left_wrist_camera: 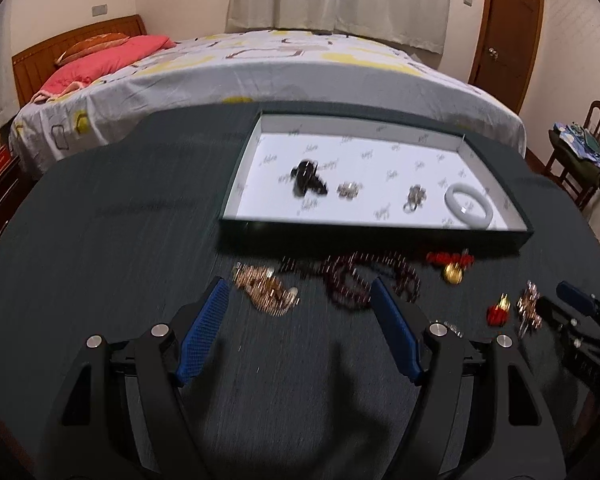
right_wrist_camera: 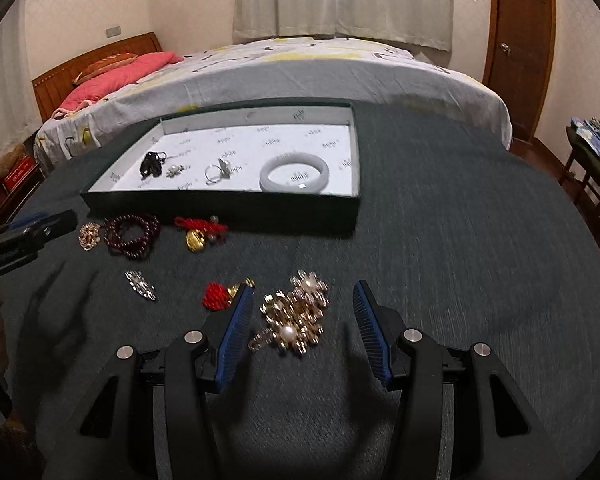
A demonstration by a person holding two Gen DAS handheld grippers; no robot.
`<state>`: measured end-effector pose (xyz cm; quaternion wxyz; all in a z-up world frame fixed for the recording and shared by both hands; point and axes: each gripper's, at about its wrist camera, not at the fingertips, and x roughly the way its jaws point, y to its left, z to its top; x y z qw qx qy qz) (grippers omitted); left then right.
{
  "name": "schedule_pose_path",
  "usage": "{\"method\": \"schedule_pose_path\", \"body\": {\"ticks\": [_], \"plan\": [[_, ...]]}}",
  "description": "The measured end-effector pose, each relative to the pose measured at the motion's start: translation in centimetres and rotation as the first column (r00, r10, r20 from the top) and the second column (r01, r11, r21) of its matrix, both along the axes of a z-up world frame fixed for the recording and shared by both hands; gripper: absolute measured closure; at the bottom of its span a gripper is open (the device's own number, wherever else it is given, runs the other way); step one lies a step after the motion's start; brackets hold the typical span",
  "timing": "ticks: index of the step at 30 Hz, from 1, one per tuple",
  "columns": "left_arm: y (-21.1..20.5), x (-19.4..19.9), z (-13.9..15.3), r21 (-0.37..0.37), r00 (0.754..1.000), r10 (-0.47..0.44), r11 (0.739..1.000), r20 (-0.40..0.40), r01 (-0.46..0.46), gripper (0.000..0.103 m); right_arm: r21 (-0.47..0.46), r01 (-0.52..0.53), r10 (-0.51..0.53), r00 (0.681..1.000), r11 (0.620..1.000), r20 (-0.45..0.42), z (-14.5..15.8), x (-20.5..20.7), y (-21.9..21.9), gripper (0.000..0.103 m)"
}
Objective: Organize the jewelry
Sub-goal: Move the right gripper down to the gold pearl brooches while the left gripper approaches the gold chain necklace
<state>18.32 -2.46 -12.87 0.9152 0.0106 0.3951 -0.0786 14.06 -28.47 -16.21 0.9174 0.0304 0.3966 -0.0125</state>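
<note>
A dark green tray [left_wrist_camera: 372, 229] [right_wrist_camera: 220, 202] with white lining holds a black piece [left_wrist_camera: 308, 180], a small silver piece [right_wrist_camera: 175, 171], a ring [right_wrist_camera: 216, 174] and a white bangle [left_wrist_camera: 470, 205] [right_wrist_camera: 294, 174]. My left gripper [left_wrist_camera: 298, 288] is open above the dark tabletop, with nothing between its pads. Just beyond its tips lie a gold chain piece [left_wrist_camera: 266, 290] and a dark red bead bracelet [left_wrist_camera: 364, 280]. My right gripper [right_wrist_camera: 303, 290] is open too. A gold and pearl brooch cluster [right_wrist_camera: 296, 318] lies on the table between its fingers, untouched.
Loose on the table are a red knot with a gold charm [right_wrist_camera: 198, 232], a silver brooch [right_wrist_camera: 140, 285] and a small red tassel [right_wrist_camera: 216, 298]. A bed [right_wrist_camera: 300, 76] stands behind the table, and a chair [left_wrist_camera: 580, 152] is at the right.
</note>
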Motion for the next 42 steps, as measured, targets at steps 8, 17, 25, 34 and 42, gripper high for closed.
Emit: {"method": "schedule_pose_path", "body": {"ticks": [8,17,25,34,42], "plan": [[1.2,-0.9,-1.1,0.011,0.999,0.024,1.000,-0.025,-0.024,0.031,-0.015,-0.009,0.009,0.999,1.000,-0.037,-1.4,0.9,0.8,0.052],[1.7,-0.8,-1.7,0.012,0.999,0.037,0.999,-0.033,-0.036,0.031,-0.031,-0.018,0.016,0.997,0.999,-0.071,-1.9,1.4,1.2,0.051],[2.0,-0.5,-2.1,0.005,0.998,0.046,0.999,-0.047,-0.046,0.031,-0.015,-0.019,0.018,0.998,1.000,-0.065,-1.7,1.1,0.9,0.061],[2.1,-0.4,-2.4,0.004,0.997,0.047,0.999,-0.053,-0.047,0.031,0.009,-0.002,0.002,0.999,1.000,-0.045,-1.5,0.8,0.4,0.061],[2.6,1.4,-3.5,0.001,0.995,0.061,0.998,-0.084,-0.061,0.031,0.023,-0.001,0.002,0.999,1.000,-0.039,-1.3,1.0,0.1,0.061]]}}
